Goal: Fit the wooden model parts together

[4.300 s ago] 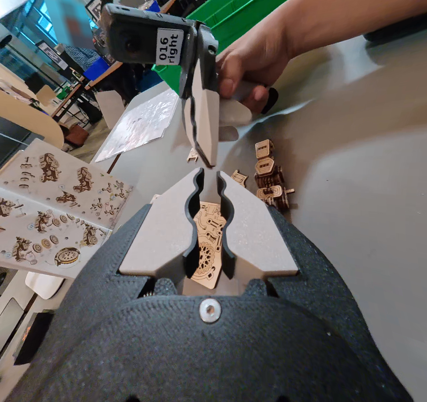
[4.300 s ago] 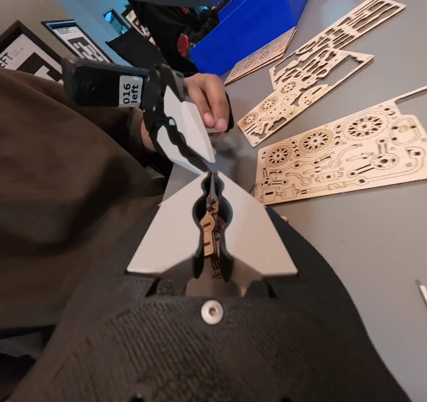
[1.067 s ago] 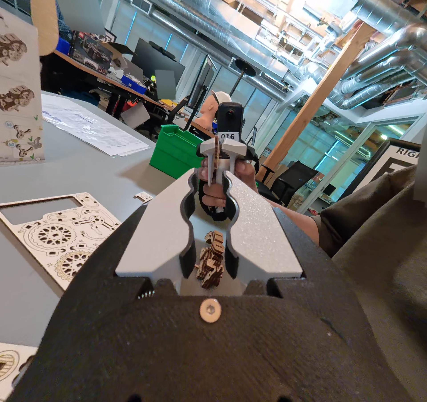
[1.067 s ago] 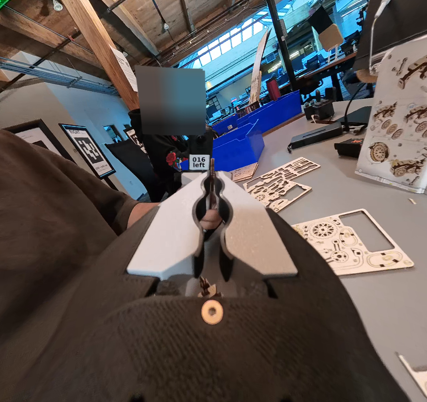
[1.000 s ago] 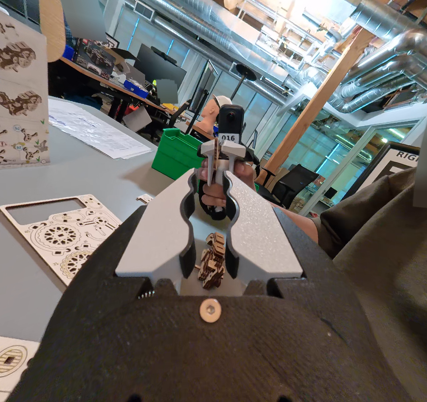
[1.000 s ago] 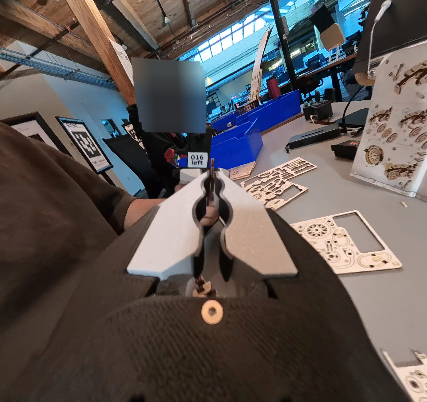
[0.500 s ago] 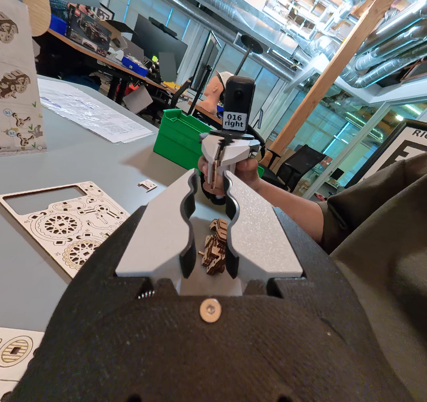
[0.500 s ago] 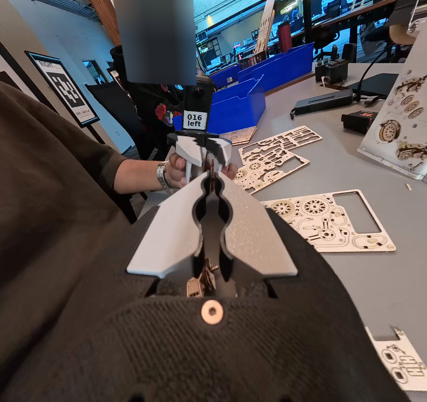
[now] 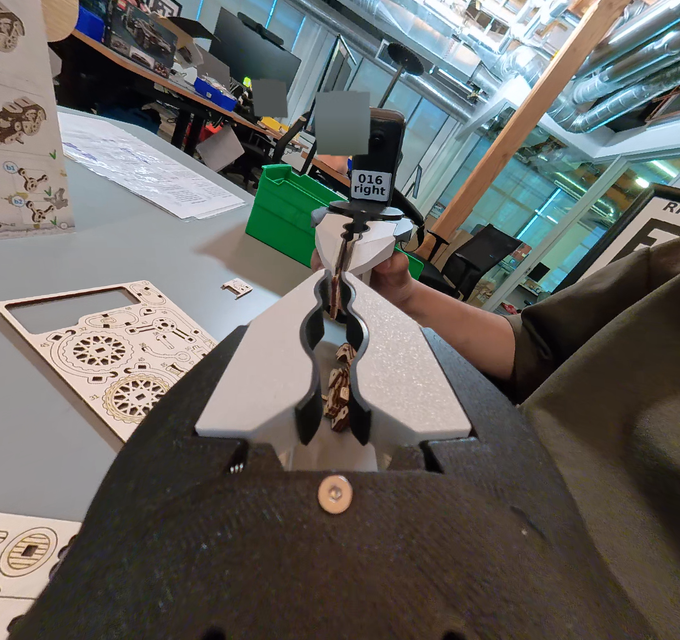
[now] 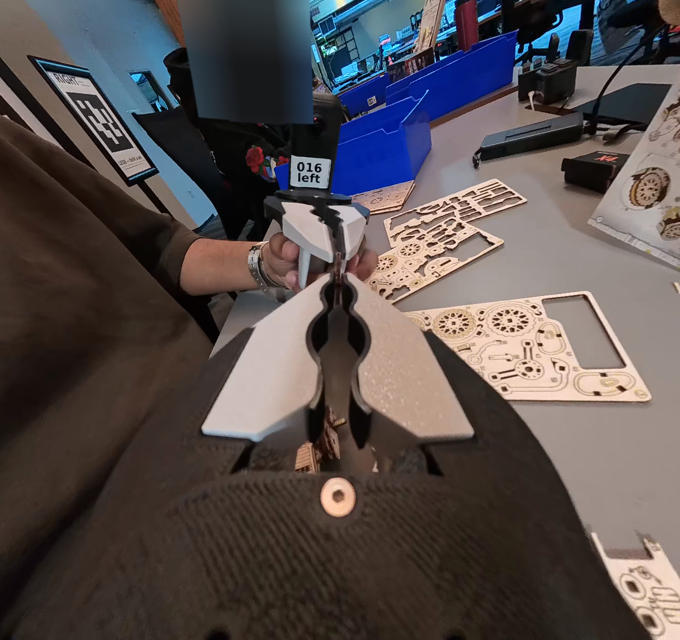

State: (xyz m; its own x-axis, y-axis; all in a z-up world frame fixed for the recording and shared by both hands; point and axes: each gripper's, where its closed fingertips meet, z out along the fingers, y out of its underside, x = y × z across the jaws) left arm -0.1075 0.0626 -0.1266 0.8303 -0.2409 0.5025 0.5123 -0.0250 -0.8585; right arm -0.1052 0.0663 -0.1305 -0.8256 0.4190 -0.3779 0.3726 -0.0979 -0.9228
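My right gripper is shut on a thin flat wooden part, seen edge-on. In the left wrist view the right gripper points toward me and the part hangs down from it between my left gripper's tips. The left gripper's jaws stand nearly together around the part. The left gripper also shows in the right wrist view, tip to tip with the right one. A small wooden assembly lies on the grey table below both grippers; it also shows in the right wrist view.
Laser-cut plywood sheets lie flat on the table, more of them farther back. A green bin, blue bins, an instruction sheet, a loose small part and a black box stand around. Only a small space, under 4 cm, lies between the two pairs of fingers.
Both grippers tilted down toward the table and came together. The left gripper's jaws, open before, have closed around the flat part held by the right gripper.
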